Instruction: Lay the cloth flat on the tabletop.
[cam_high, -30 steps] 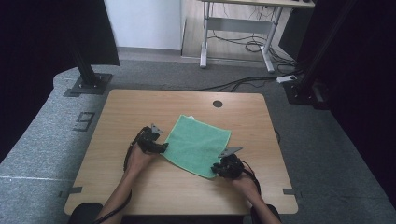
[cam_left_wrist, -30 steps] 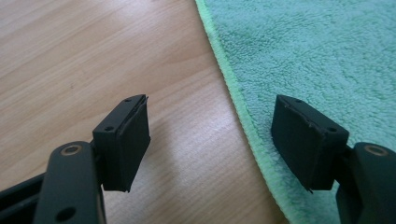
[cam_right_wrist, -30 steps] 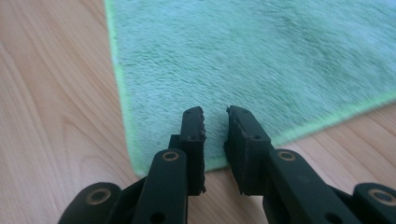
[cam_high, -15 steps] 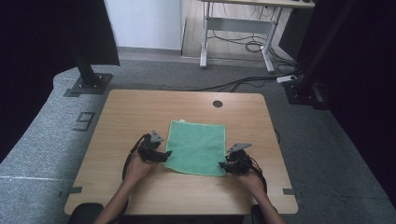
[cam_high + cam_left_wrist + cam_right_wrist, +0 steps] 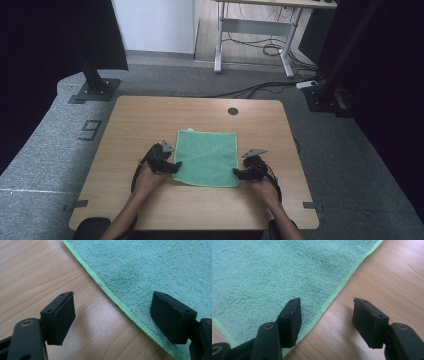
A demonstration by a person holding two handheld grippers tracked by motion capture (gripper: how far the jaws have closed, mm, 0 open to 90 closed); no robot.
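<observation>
A green terry towel (image 5: 207, 157) lies flat and square on the wooden table (image 5: 150, 115). My left gripper (image 5: 176, 167) rests at the towel's near left corner. Its jaws have just been opening and stand open (image 5: 113, 302). The towel's hem (image 5: 117, 301) runs between them untouched, with one jaw over cloth and one over wood. My right gripper (image 5: 236, 173) sits at the near right corner. Its jaws have also just been opening (image 5: 327, 307) and straddle the hem (image 5: 329, 298) without pressing it.
A round cable hole (image 5: 233, 111) is near the table's far edge. Black stand bases rest on the grey floor at the far left (image 5: 94, 90) and far right (image 5: 325, 100). A desk frame with cables (image 5: 260, 47) stands behind.
The towel, skewed a second ago, now lies straight and flat. Both hands have shifted to its near corners, the right one moving rightward, and the jaws have let go of the cloth.
</observation>
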